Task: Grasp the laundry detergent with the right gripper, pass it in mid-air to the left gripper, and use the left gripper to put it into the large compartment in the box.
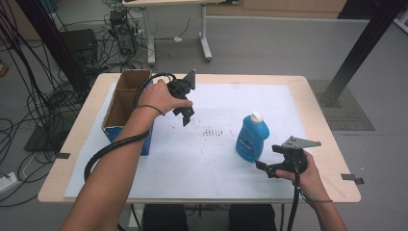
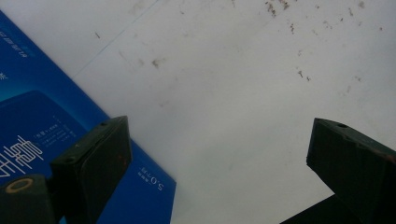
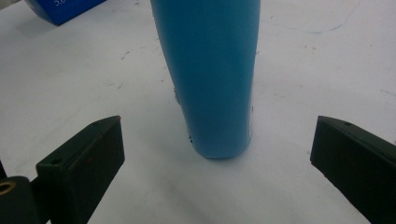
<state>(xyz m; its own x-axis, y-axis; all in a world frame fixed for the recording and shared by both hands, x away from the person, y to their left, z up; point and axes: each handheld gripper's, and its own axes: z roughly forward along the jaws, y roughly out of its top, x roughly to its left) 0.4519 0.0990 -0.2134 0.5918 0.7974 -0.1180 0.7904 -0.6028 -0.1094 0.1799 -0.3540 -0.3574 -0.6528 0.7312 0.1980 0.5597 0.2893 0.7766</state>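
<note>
Right gripper view puts the blue bottle (image 3: 212,74) dead ahead, upright on the white sheet (image 3: 93,93), framed by two jaws spread wide with nothing between them: a line-up for a side grasp, I judge. From the high view the bottle (image 1: 251,137) stands right of the table's centre, white cap up, just left of the right gripper (image 1: 269,168). Farther off, the left gripper (image 1: 184,114) hangs released over the sheet beside the open cardboard box (image 1: 126,103), likely waiting to help there.
</note>
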